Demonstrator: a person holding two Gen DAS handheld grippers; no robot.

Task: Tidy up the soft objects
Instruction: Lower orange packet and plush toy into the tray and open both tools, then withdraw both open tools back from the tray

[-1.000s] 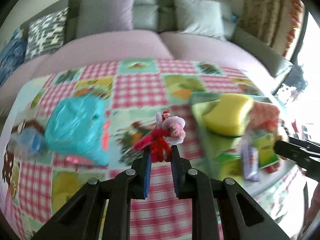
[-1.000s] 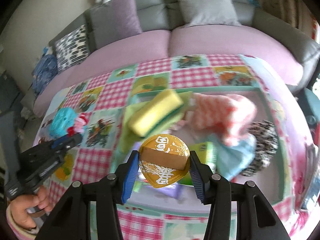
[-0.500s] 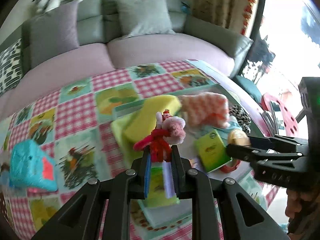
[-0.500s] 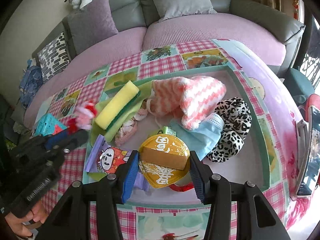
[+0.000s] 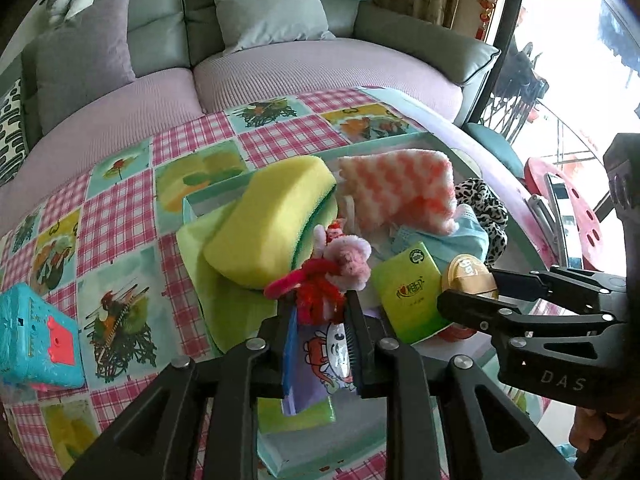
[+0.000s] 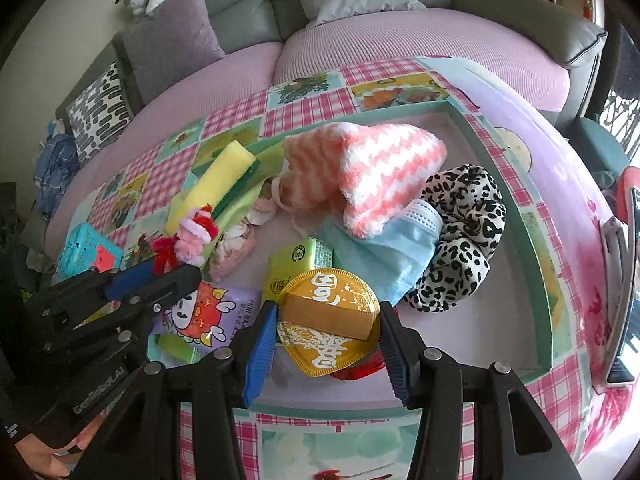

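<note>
My left gripper (image 5: 320, 300) is shut on a pink and red fuzzy toy (image 5: 336, 268) and holds it over the left end of the green tray (image 6: 536, 280). The toy also shows in the right wrist view (image 6: 188, 236). My right gripper (image 6: 328, 320) is shut on a gold round packet (image 6: 328, 320) over the tray's front; the packet also shows in the left wrist view (image 5: 468, 276). In the tray lie a yellow sponge (image 5: 268, 220), a pink-white knit cloth (image 6: 360, 164), a blue mask (image 6: 384, 256), a leopard scrunchie (image 6: 460, 236) and a green tissue pack (image 5: 412, 292).
A teal box (image 5: 36, 340) lies on the checked tablecloth (image 5: 120, 216) left of the tray. A purple cartoon pack (image 6: 204, 316) lies in the tray's front left. A pink and grey sofa (image 5: 312, 64) stands behind the table. A red stool (image 5: 572, 208) is at the right.
My left gripper has swung right with the toy, from above the teal box to over the tray. My right gripper has moved forward over the tray, still holding the gold packet.
</note>
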